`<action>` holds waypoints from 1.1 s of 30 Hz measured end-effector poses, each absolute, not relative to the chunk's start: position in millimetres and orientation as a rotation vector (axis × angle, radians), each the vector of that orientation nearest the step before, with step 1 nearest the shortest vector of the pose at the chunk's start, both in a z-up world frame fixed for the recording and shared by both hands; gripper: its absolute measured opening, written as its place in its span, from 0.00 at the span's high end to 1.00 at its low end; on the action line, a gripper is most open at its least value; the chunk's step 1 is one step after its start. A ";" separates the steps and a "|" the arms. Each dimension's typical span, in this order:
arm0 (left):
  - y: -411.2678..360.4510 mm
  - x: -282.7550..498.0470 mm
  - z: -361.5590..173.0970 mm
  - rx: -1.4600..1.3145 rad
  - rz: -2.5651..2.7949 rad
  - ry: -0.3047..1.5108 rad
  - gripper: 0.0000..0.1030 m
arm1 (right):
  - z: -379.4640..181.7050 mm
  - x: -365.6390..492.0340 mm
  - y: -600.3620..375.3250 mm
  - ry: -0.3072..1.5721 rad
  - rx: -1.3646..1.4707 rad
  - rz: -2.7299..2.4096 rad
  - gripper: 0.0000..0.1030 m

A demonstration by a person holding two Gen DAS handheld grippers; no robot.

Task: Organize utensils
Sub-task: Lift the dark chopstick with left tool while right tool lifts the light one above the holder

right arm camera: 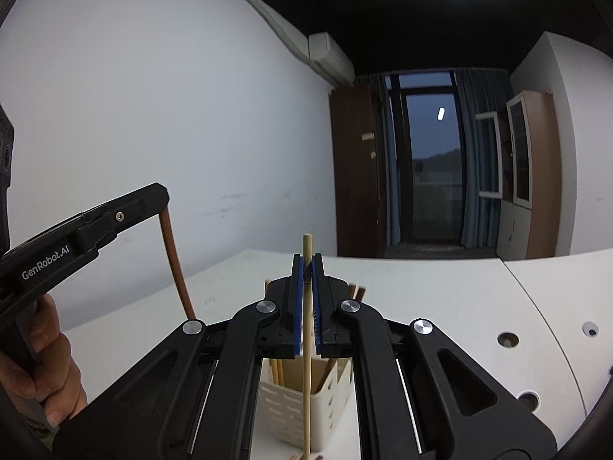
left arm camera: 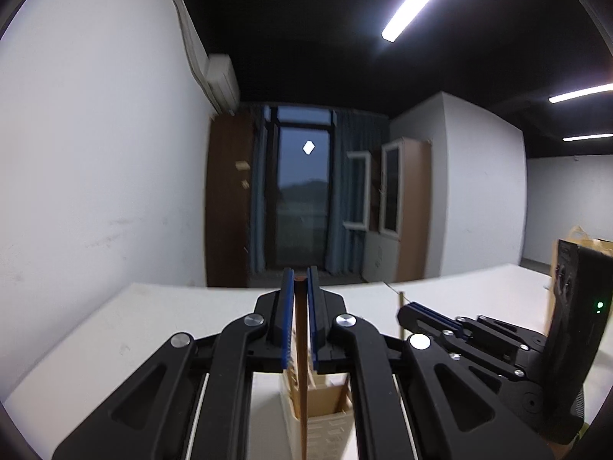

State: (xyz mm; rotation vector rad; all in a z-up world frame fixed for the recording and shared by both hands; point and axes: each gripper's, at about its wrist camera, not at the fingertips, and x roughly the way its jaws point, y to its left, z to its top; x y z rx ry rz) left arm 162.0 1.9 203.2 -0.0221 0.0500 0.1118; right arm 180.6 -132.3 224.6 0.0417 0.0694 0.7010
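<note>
My left gripper [left arm camera: 300, 278] is shut on a dark brown chopstick [left arm camera: 301, 364] that hangs straight down beside a cream slotted utensil holder [left arm camera: 325, 425] with several chopsticks in it. My right gripper [right arm camera: 307, 264] is shut on a pale wooden chopstick [right arm camera: 306, 364] held upright in front of the same holder [right arm camera: 291, 410]. In the right wrist view the left gripper [right arm camera: 161, 201] is up at the left with the brown chopstick [right arm camera: 176, 264] hanging from it. In the left wrist view the right gripper [left arm camera: 406, 312] is at the right with the pale chopstick [left arm camera: 400, 316].
The white table [right arm camera: 440, 306] has round cable holes [right arm camera: 508, 339] at the right. A white wall [right arm camera: 153, 115] stands left, a window and brown cabinets behind. A black device and a cardboard box [left arm camera: 574, 268] stand at the table's right.
</note>
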 end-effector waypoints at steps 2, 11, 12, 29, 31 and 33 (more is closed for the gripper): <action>0.6 155.9 206.4 -0.020 0.134 0.002 0.93 | 226.8 181.2 -133.3 0.038 0.056 0.711 0.96; -5.2 123.5 214.6 -0.046 0.191 -0.235 0.93 | 226.1 188.3 -135.6 -0.096 0.142 0.717 0.96; -6.9 121.9 214.0 -0.038 0.197 -0.253 0.93 | 226.6 188.9 -134.0 -0.108 0.151 0.717 0.96; 1.6 188.9 195.4 -0.053 0.132 -0.115 0.93 | 206.1 232.3 -103.0 -0.111 0.113 0.695 0.96; 2.3 200.1 192.6 -0.041 0.154 -0.074 0.93 | 202.9 236.9 -99.0 -0.084 0.102 0.697 0.96; 2.7 211.5 190.6 -0.026 0.167 -0.019 0.93 | 201.4 239.7 -99.3 -0.062 0.102 0.698 0.96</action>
